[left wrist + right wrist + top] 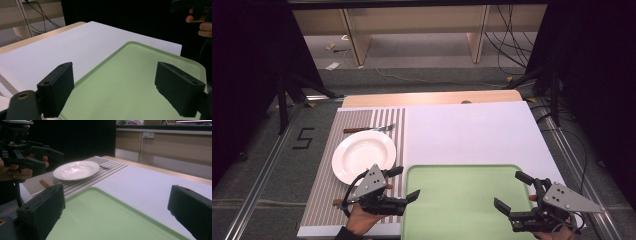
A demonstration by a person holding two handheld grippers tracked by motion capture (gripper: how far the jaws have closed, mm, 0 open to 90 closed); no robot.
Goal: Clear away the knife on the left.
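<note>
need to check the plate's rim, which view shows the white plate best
The high view: the whole round white plate shows from above on the striped mat, its near edge partly behind the left hand-held gripper. The right gripper view shows it low and slanted. The left gripper view faces the green tray.

Green tray [462, 200] lies bare; white plate [362, 155] crowds its left.

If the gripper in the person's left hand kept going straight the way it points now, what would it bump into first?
Probably nothing at once: the left gripper points, jaws open, across the flat pale green plastic tray, seemingly just above it. Tilted slightly downward, it would touch the tray's surface first; farther on is the right gripper, but depth is unclear.
</note>
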